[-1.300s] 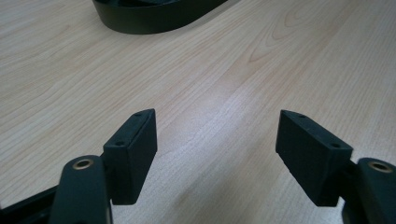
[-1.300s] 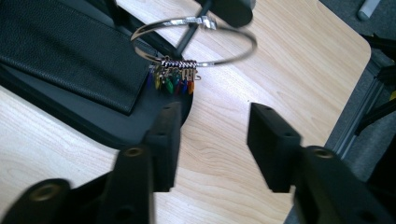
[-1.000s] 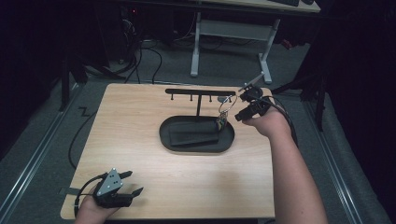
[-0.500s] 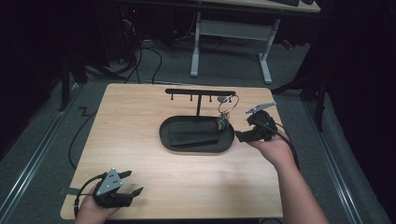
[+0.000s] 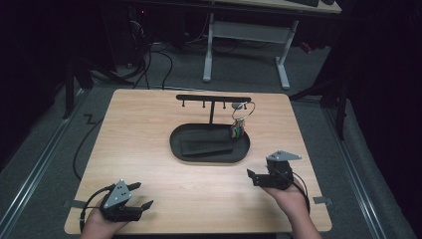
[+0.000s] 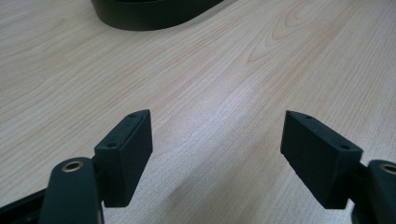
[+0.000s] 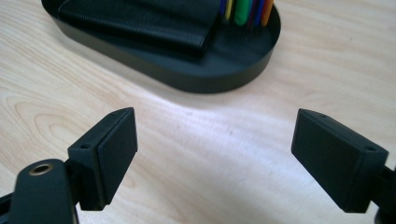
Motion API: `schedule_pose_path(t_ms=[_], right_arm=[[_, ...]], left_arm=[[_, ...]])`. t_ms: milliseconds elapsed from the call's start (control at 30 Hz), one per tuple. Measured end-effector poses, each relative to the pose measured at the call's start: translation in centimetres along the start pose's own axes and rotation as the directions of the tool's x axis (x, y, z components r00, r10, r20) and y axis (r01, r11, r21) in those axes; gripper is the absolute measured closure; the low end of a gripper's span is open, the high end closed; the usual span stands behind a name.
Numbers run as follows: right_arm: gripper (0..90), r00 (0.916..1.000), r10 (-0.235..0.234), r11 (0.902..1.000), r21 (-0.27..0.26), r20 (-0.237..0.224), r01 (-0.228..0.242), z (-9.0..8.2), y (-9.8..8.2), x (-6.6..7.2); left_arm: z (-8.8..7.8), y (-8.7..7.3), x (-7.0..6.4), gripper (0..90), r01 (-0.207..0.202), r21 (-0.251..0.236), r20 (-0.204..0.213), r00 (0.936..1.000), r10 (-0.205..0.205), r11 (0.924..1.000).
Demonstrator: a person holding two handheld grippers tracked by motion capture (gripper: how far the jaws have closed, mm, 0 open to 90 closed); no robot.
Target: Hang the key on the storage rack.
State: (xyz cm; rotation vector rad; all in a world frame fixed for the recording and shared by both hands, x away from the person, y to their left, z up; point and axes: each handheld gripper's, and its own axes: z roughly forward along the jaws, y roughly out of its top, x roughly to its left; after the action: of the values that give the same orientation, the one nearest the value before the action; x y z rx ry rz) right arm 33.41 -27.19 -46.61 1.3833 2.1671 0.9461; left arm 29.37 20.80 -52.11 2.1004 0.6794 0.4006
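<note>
A black oval tray (image 5: 179,149) sits mid-table under a black T-shaped hook stand (image 5: 213,99). A flat black wallet (image 5: 205,148) lies in the tray. A key ring with coloured keys (image 5: 237,129) hangs from the stand's right end, its tips over the tray. My right gripper (image 5: 255,177) rests at the table's front right, open and empty; its own view shows the tray (image 7: 233,70), the wallet (image 7: 140,21) and the keys (image 7: 243,11) ahead. My left gripper (image 5: 140,195) lies at the front left corner, open and empty, with the tray's edge (image 6: 149,11) far ahead.
The wooden table (image 5: 139,129) ends close behind both hands. A black cable (image 5: 79,149) hangs off its left side. A white desk frame (image 5: 244,35) stands on the grey floor beyond the far edge.
My right gripper has drawn back from the keys on the stand to the table's front right. The keys stay hanging. The left gripper has not moved.
</note>
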Motion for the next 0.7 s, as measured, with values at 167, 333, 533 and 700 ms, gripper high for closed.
schedule_pose_path(t_ms=[167,333,533,700], right_arm=[[13.6,0.9994,0.035,0.9984,-0.044,-0.003,-0.035,0.6,-3.3,0.9],[12.1,0.999,0.041,0.9957,-0.084,0.021,-0.039,0.8,-6.1,2.1],[12.6,0.9975,0.055,0.9886,-0.143,0.043,-0.049,-0.5,-7.6,2.1],[12.6,0.9965,0.069,0.9883,-0.14,0.047,-0.062,-0.3,-7.7,1.8]], left_arm=[[0.1,0.0,-0.1,25.6,-0.001,0.003,0.003,1.0,0.001,1.0],[0.1,0.0,-0.2,25.5,-0.006,0.006,0.008,0.9999,0.006,1.0],[0.2,0.1,-0.3,25.5,-0.004,0.007,0.017,0.9999,0.004,1.0],[0.1,0.1,-0.4,25.6,-0.011,0.006,0.018,0.9998,0.011,0.9999]])
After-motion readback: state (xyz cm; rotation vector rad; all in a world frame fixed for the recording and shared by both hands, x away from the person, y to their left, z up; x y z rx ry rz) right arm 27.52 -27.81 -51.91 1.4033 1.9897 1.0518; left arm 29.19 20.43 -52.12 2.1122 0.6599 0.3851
